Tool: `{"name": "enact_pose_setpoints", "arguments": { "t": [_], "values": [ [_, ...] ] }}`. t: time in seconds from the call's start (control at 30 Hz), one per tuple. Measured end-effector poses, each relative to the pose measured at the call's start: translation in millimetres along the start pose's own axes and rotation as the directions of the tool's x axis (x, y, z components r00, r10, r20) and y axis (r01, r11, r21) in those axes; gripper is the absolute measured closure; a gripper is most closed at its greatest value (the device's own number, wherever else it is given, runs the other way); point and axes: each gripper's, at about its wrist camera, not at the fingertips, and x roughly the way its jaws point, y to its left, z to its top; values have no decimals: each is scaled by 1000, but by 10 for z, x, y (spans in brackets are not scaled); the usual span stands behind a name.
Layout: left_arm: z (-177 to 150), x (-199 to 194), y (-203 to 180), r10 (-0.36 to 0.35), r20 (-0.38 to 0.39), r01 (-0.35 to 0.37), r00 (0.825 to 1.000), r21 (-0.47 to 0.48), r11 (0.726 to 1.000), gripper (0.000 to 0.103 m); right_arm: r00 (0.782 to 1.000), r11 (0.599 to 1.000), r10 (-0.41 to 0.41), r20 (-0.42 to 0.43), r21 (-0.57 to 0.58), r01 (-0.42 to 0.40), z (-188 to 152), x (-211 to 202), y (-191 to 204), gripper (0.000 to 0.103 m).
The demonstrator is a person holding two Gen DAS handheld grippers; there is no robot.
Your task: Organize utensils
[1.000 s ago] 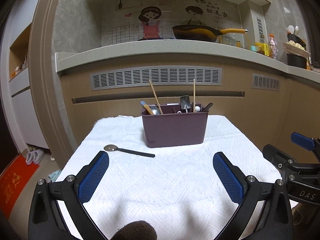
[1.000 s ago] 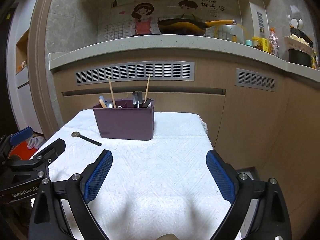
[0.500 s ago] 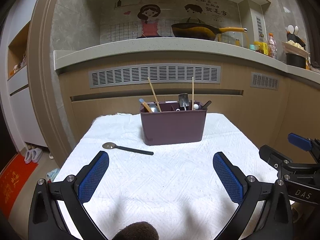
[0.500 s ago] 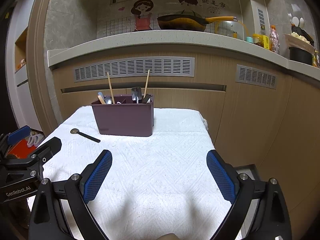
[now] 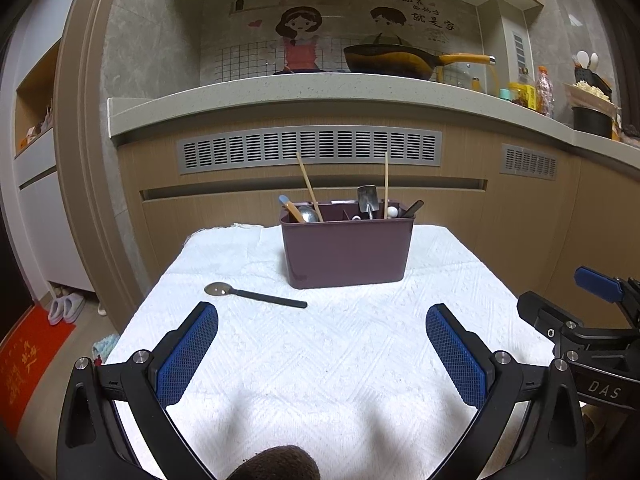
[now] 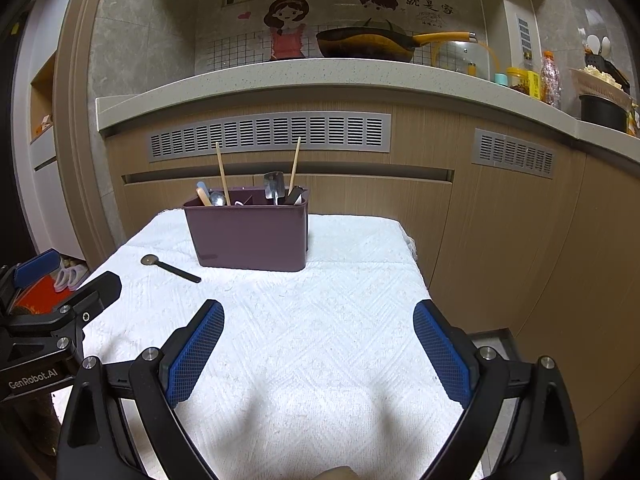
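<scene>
A spoon (image 5: 252, 295) lies on the white cloth (image 5: 320, 360), left of the maroon caddy (image 5: 346, 248). The left gripper (image 5: 322, 320) gapes wide, empty.

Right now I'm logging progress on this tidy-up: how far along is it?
Mostly done: several utensils already stand in the purple caddy. Nothing is in hand; the left gripper and right gripper are both open and empty. Left: one spoon lies on the white cloth, in front of the caddy's left corner.
</scene>
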Motion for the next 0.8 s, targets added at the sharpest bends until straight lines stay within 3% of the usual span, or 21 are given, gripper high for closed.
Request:
{"name": "enact_pose_setpoints", "arguments": {
  "t": [0.8],
  "values": [
    [-24, -13, 4, 2, -9, -2, 1000, -8, 1000, 0, 1000, 1000, 2, -2, -5, -2, -3, 5, 1, 9]
  ]
}}
